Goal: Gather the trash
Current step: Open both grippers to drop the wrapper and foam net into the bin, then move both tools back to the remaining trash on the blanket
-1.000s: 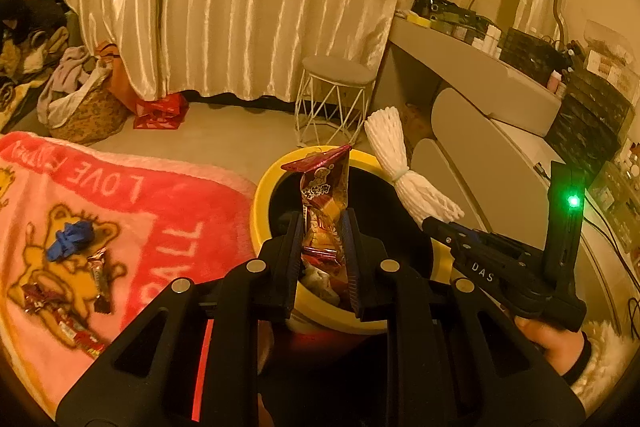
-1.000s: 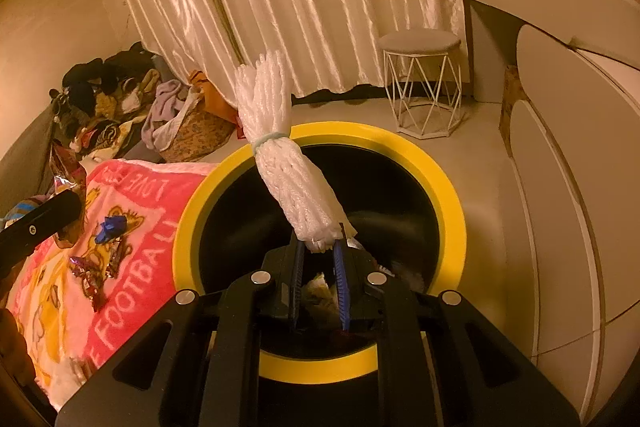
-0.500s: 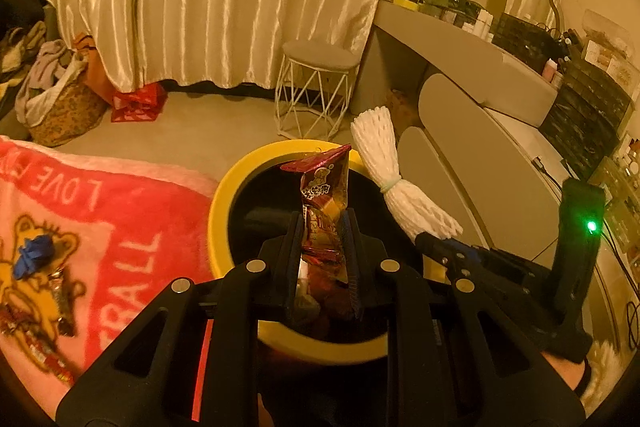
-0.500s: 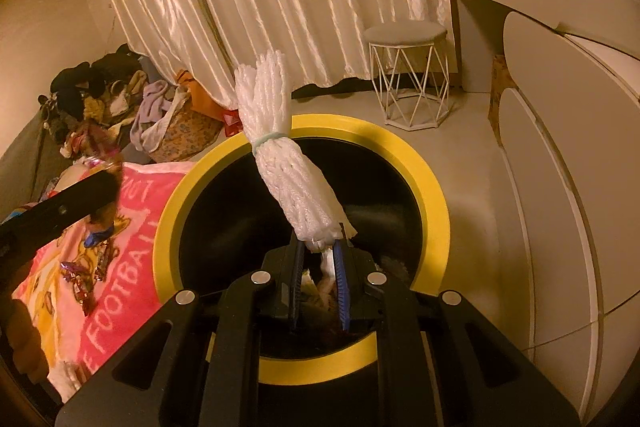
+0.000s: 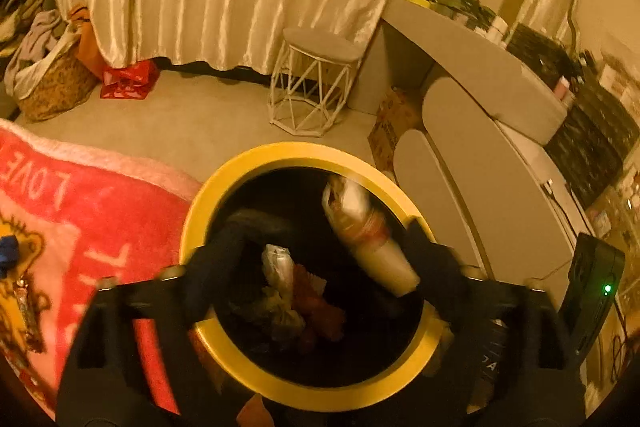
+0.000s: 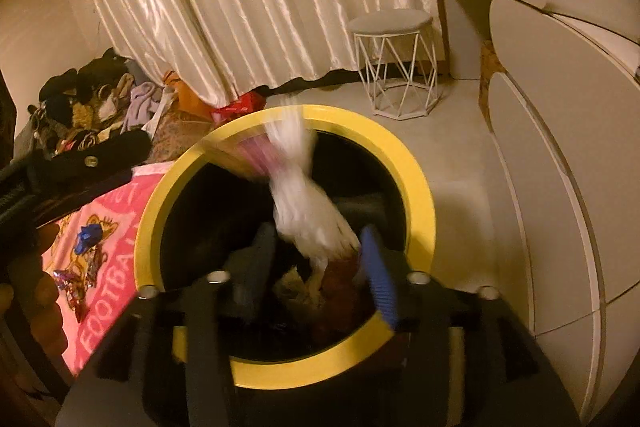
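A black bin with a yellow rim stands on the floor below both grippers. My left gripper is open over the bin and holds nothing. My right gripper is open too. The white foam net is blurred and falling into the bin mouth. Crumpled wrappers lie at the bottom of the bin. A blue wrapper and other candy wrappers lie on the pink blanket to the left.
A white wire stool stands beyond the bin by the curtain. A grey dressing table and its rounded panels run along the right. Clothes and a bag are piled at the far left.
Both grippers have opened. The red snack wrapper has dropped out of the left gripper into the bin, and the white foam net has left the right gripper and is falling in.
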The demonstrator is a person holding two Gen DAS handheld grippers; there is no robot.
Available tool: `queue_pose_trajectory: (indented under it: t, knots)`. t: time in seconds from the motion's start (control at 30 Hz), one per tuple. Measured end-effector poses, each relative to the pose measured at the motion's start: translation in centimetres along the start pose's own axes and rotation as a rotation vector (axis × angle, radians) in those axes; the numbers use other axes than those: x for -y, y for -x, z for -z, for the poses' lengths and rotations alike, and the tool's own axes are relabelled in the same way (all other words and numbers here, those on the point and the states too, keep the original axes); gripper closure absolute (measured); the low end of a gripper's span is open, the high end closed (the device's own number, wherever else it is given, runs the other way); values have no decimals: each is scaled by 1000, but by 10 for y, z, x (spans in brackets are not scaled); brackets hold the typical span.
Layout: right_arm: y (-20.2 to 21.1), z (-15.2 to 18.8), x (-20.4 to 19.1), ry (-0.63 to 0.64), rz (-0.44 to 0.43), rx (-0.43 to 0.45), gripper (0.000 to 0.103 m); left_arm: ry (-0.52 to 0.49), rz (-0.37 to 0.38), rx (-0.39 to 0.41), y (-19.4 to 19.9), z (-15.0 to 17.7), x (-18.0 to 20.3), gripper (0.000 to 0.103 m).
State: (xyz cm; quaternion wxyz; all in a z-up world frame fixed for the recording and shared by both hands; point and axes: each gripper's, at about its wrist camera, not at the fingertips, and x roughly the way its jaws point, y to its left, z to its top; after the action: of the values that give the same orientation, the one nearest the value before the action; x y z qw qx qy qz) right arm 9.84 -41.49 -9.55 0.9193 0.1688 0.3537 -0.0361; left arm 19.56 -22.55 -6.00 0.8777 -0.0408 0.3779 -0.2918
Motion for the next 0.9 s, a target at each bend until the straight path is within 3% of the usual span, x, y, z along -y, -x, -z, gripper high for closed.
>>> queue_pose_trajectory:
  t: [0.2, 0.5, 0.9]
  knots:
    - [3, 0, 1, -2, 32, 21, 40, 69, -32, 60, 23, 2, -18, 11]
    - [17, 0, -20, 41, 25, 76, 29, 124, -101, 102, 60, 15, -43, 11]
    - [36, 2, -59, 132, -6, 131, 25, 160, -136, 192, 110, 24, -65, 11]
